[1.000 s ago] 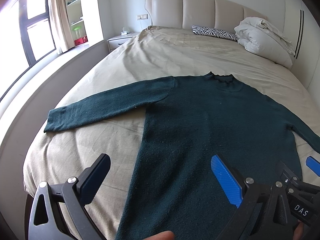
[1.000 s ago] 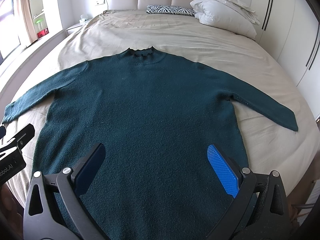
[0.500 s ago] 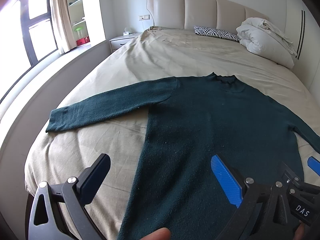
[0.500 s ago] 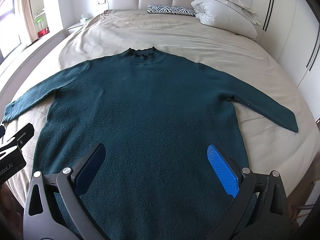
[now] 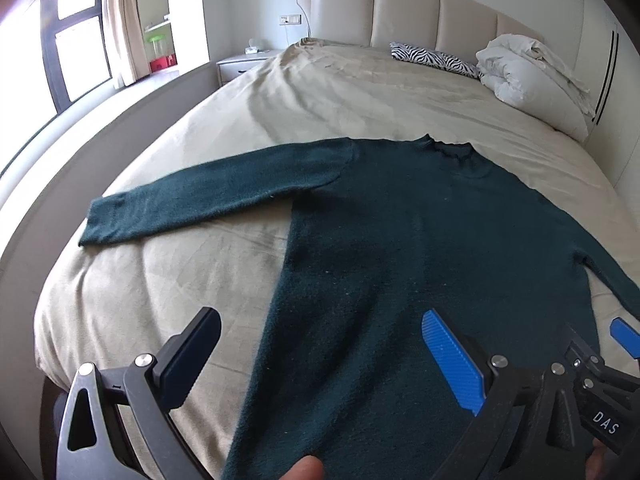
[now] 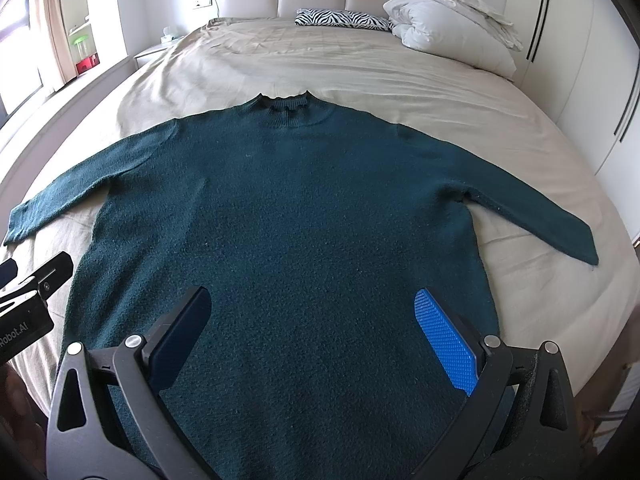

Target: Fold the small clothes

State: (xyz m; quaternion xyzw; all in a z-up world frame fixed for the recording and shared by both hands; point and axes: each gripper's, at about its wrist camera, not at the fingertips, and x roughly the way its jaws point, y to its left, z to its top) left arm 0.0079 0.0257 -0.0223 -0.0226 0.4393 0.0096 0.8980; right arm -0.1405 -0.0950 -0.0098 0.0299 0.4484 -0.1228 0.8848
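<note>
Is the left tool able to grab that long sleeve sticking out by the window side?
Probably yes. The left tool is open and holds nothing, and the sleeve lies flat on the bare sheet with nothing between them.

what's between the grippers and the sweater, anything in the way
Nothing visible. The dark green sweater lies spread flat on the bed, both sleeves out. The right gripper and left gripper hang open directly over its lower part. The zebra pillow and white duvet sit far off by the headboard.
</note>
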